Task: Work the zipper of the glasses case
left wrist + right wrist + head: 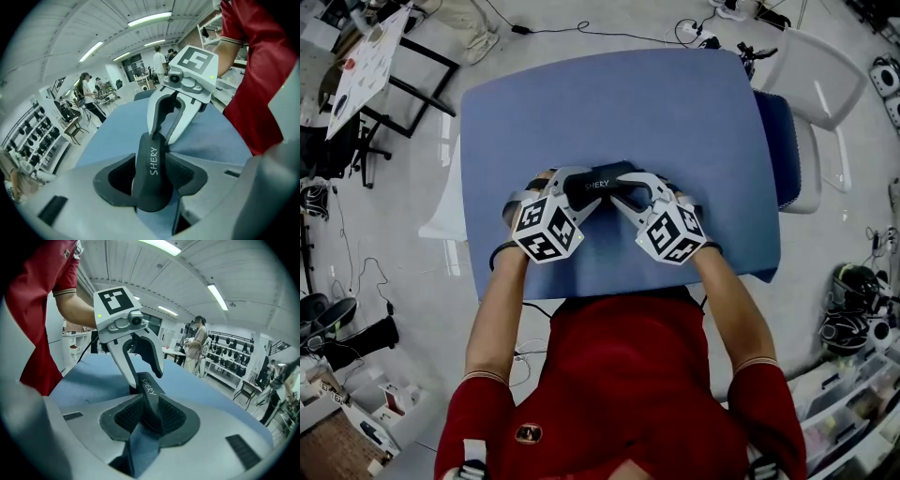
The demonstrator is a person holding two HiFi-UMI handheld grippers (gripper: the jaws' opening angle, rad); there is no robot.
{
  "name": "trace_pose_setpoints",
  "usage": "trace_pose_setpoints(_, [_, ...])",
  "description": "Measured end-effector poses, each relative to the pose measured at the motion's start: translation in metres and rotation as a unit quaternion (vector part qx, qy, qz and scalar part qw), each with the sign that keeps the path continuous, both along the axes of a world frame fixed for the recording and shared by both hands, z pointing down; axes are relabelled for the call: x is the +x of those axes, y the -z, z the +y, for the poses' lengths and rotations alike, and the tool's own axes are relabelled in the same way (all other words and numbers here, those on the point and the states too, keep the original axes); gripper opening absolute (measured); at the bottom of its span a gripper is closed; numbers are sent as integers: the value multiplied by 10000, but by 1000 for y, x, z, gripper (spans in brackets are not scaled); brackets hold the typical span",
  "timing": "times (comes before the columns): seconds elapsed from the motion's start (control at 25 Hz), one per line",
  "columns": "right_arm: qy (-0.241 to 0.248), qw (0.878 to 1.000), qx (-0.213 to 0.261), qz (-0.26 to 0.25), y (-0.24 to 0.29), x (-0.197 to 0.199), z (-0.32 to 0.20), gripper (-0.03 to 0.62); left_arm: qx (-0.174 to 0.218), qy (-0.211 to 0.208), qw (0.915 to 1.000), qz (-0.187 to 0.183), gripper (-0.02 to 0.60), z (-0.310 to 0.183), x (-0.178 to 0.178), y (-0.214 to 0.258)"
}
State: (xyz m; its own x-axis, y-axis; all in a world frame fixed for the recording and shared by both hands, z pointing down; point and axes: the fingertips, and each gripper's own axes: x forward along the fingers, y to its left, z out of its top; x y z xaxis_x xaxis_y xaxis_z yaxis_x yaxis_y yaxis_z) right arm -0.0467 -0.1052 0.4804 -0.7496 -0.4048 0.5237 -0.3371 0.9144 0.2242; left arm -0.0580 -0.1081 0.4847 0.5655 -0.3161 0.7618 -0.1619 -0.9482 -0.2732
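Your forearms [502,309] come first, reaching over the blue worktop [534,103]. Toward its near edge sits the black glasses case [598,185], your right claw [150,420] pinching one end, your left claw [150,185] spread loosely around the other.

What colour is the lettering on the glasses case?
White lettering on the black glasses case, clearest in the left gripper view.

I have bare table [675,112] beyond the glasses case [598,185]. The left gripper [572,194] and right gripper [630,195] crowd each other there.
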Motion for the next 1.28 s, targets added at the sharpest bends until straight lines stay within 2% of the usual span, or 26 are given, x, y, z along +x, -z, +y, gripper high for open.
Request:
trace_pose_setpoints(0.16, [119, 9999, 19, -25, 0, 0, -1, 98, -32, -116, 9997, -197, 184, -7, 4, 0])
trace_pose_setpoints(0.32, [194, 9998, 29, -62, 0, 1, -2, 98, -324, -265, 9984, -383, 186, -2, 9, -9])
trace_pose_setpoints(0.56, [553, 9983, -116, -127, 1, 4, 0, 104, -505, -233, 9976, -407, 186, 0, 13, -16])
trace_pose_setpoints(0.88, [1079, 9932, -318, 294, -11, 55, -30, 115, -556, -91, 9978, -345, 186, -4, 18, -16])
trace_pose_setpoints(1.12, [1719, 9809, -622, 664, -27, 77, -47, 117, -569, -102, 9978, -330, 186, -3, 22, -17])
trace_pose_setpoints(1.28, [2291, 9661, -685, 977, -33, 77, -62, 117, -508, -185, 9983, -219, 186, -4, 21, -16])
